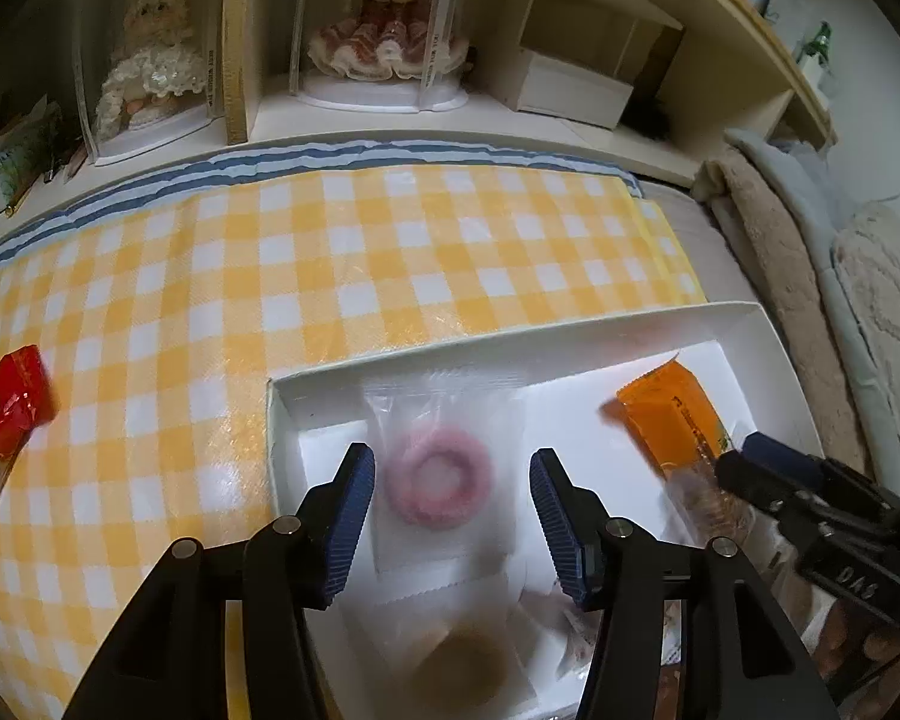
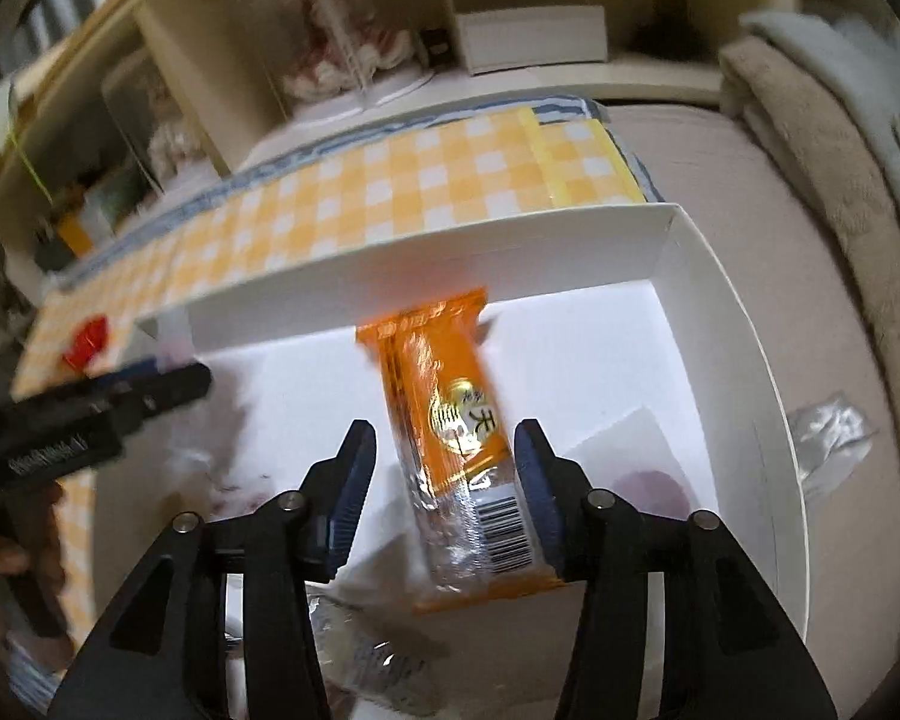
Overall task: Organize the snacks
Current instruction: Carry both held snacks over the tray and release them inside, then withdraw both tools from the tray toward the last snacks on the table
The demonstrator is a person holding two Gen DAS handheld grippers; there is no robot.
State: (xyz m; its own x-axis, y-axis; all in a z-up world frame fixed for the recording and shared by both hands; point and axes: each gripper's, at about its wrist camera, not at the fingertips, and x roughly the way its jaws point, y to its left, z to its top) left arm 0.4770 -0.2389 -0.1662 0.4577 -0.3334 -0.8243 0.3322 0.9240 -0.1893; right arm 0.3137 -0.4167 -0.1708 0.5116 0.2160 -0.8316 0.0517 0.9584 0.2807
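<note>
A white box (image 1: 510, 342) sits at the right end of the yellow checked cloth (image 1: 270, 276). Inside it lies a pink ring snack in a clear wrapper (image 1: 438, 474). My left gripper (image 1: 452, 453) stands open around that snack, pads clear of the wrapper. An orange snack packet (image 2: 444, 372) lies in the box (image 2: 390, 264) between the fingers of my right gripper (image 2: 444, 429), which is open, its right pad close beside the packet. A brown round snack (image 1: 462, 660) and other clear-wrapped snacks (image 2: 366, 654) lie at the box's near end.
A red snack packet (image 1: 6, 414) lies on the cloth far to the left. Behind the cloth, a shelf holds dolls in clear cases (image 1: 384, 30) and a small white box (image 1: 570, 90). Folded blankets (image 1: 810, 276) lie to the right of the box.
</note>
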